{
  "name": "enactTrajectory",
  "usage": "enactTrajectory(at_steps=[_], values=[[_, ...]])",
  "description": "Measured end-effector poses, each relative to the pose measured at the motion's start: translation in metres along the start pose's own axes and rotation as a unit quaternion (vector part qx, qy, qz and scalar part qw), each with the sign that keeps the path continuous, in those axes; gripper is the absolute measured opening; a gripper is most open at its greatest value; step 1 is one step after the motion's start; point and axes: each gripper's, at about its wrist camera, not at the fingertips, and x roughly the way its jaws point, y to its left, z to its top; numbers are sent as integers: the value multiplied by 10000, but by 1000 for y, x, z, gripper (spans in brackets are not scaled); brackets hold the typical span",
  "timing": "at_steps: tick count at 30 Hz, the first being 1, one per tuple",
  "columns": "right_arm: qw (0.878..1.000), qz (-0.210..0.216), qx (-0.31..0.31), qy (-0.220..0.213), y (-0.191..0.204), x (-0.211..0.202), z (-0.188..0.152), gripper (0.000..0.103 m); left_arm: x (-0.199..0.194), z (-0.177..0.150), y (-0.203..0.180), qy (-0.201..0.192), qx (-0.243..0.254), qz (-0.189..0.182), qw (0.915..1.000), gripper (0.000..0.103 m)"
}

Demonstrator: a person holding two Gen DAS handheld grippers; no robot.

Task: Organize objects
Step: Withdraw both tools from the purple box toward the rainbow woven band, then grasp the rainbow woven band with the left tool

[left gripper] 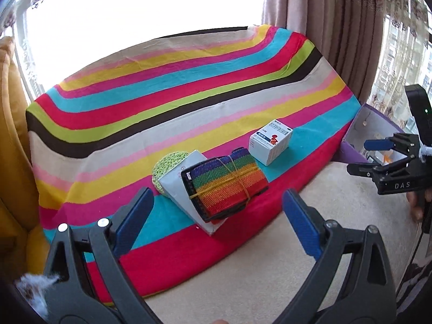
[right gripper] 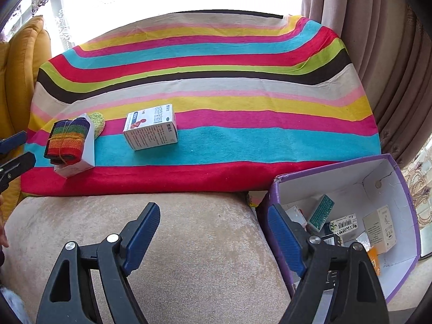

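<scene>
On the striped cloth [left gripper: 167, 91] lies a rainbow woven bundle [left gripper: 226, 183] tied with a yellow band, resting on a flat white box [left gripper: 175, 186], with a green knitted pad [left gripper: 164, 162] behind. A white medicine box [left gripper: 270, 141] stands to their right. My left gripper [left gripper: 216, 216] is open and empty just in front of the bundle. My right gripper [right gripper: 213, 232] is open and empty over the beige cushion, beside the purple box [right gripper: 405, 189]. The bundle [right gripper: 67, 140] and medicine box [right gripper: 151, 129] also show in the right wrist view.
The purple box holds several small cartons [right gripper: 378, 229]. A beige cushion [right gripper: 189, 243] runs along the front. A yellow cushion [right gripper: 24, 62] stands at the left. Curtains [right gripper: 378, 40] hang at the right, with a bright window behind.
</scene>
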Motion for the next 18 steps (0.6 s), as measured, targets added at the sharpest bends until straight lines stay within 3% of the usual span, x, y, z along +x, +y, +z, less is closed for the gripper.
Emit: enactTrajectory(at_steps=[3,8,15,18], values=[[9999,160,-57,17,10,3,5,85,9,11,-1,266,735,-327,9964,97],[9991,327,-275,-5,24,7,13,87,26,20,-10,663,1798,-465,9804,98],[9982,444,-389,65,32,18,23,88,53,24,-20,1140,2634,-609,9560,98],[9979,466,-446,90,35,22,25,88,65,24,-21,1215,2776,-489,9517,98]])
